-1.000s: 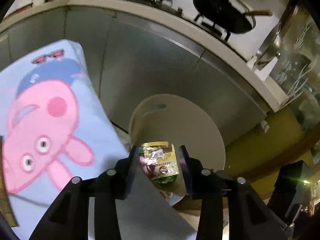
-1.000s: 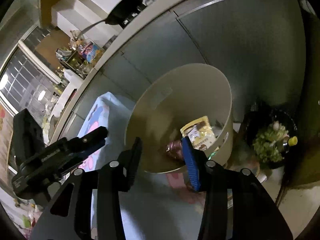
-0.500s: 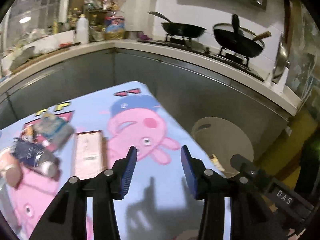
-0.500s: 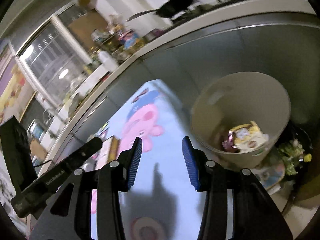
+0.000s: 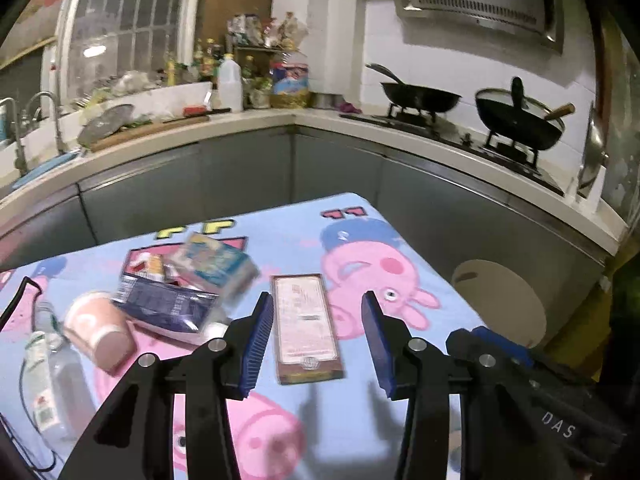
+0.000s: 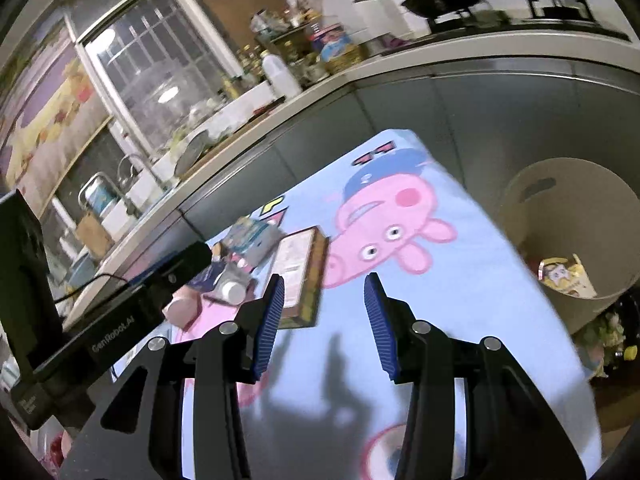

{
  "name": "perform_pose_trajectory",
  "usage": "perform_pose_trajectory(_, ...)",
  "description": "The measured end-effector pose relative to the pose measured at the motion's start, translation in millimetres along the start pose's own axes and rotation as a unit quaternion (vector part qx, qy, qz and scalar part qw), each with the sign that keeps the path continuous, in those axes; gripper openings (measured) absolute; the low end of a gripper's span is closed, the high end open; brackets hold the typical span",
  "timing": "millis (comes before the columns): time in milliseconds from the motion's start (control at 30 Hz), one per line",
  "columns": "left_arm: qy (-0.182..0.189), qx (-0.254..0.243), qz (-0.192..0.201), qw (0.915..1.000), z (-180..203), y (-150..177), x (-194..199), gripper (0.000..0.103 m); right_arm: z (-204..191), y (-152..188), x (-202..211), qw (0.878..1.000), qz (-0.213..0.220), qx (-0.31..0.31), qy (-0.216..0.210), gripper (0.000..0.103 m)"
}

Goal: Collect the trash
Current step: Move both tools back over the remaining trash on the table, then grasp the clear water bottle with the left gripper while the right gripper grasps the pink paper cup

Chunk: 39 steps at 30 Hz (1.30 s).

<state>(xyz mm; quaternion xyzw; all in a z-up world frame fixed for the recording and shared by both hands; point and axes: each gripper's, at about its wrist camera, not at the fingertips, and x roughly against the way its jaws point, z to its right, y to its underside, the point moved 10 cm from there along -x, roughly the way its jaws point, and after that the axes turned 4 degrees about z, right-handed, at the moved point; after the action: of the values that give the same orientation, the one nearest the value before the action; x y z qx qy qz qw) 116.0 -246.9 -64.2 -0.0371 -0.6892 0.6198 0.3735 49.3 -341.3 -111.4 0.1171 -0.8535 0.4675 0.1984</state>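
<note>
My left gripper [image 5: 318, 346] is open and empty above the Peppa Pig tablecloth [image 5: 360, 232]. A flat brown box [image 5: 306, 326] lies just beyond and between its fingers. Left of it lie a dark blue packet [image 5: 166, 306], a light blue carton [image 5: 218, 264], a pink paper cup [image 5: 98, 332] and a clear plastic bottle [image 5: 46, 376]. My right gripper [image 6: 326, 322] is open and empty over the cloth [image 6: 460, 280]; the brown box [image 6: 300, 272] is just past its left finger. The beige bin [image 6: 568, 236] at the table's right holds a yellow wrapper [image 6: 564, 276].
The bin also shows in the left wrist view [image 5: 500, 304], off the table's right edge. A grey-fronted counter [image 5: 360, 168] runs behind with woks [image 5: 520, 120] on a stove. A dark bag of green scraps [image 6: 608, 340] sits on the floor by the bin.
Both grippers have swung from over the bin back to the table. The yellow wrapper that sat between the left fingers now lies in the bin. Both stay open.
</note>
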Motion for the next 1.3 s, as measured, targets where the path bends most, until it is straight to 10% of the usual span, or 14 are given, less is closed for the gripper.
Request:
perform_pose_trajectory(733, -0.115, 0.059, 0.052, 0.9902, -163.4, -6.6, 38.9, 0.047, -103.6, 45.6, -66.2, 0.992, -0.083, 0.083, -0.045, 0.041)
perform_pose_trajectory(1033, -0.284, 0.133, 0.108, 0.9434, -324.6, -25.1, 136.0, 0.058, -144.1, 70.7, -91.9, 0.983, -0.119, 0.121, -0.073, 0.041)
perform_pose_trajectory(1300, -0.206, 0.191, -0.001, 0.9598, -314.8, 39.5, 104.0, 0.09, -196.5, 90.7, -131.9, 0.964, -0.159, 0.187, -0.101, 0.041)
